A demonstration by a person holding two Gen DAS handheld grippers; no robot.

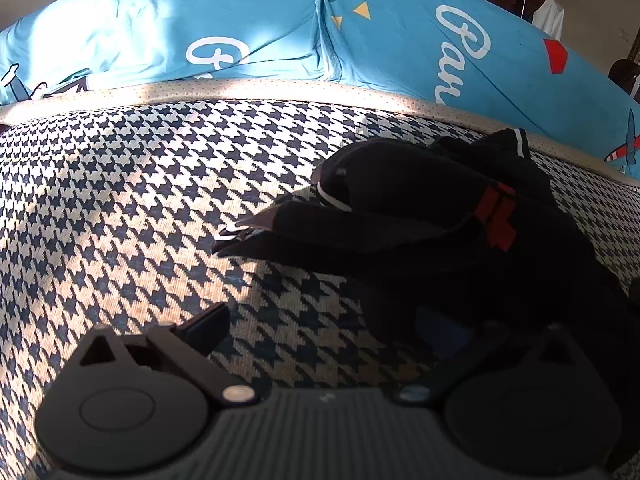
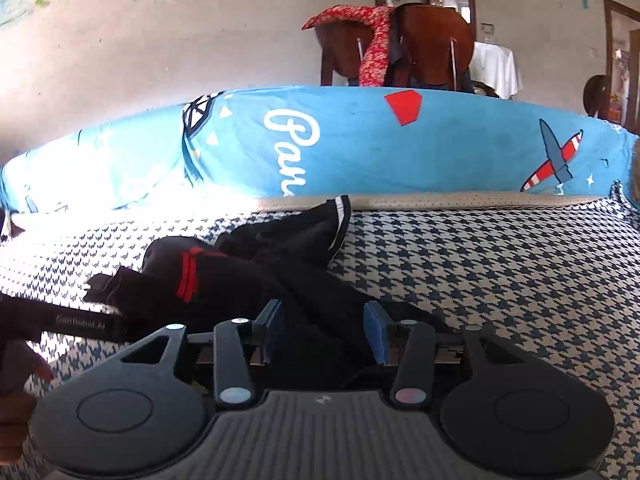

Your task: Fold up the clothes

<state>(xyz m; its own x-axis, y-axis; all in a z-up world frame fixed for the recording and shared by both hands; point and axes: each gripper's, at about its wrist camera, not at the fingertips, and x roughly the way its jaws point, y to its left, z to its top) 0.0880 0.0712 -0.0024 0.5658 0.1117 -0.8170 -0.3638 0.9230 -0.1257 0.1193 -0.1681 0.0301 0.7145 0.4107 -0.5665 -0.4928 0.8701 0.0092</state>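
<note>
Black garment lay crumpled on the houndstooth bed cover, long axis running from your right gripper away toward the blue bedding. Right gripper was nearer — jaws apart, cloth between them, not clamped. Left gripper sat to the garment's left, jaws wide; its right finger was lost in dark cloth. Only the right view showed the chair.

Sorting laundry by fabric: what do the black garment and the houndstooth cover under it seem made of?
Black garment with red and white stripes: probably smooth, matte synthetic sportswear knit; it drapes in soft folds. Navy-and-cream houndstooth cover: looks like coarse woven fabric, since the weave texture shows in the sunlit patches.
</note>
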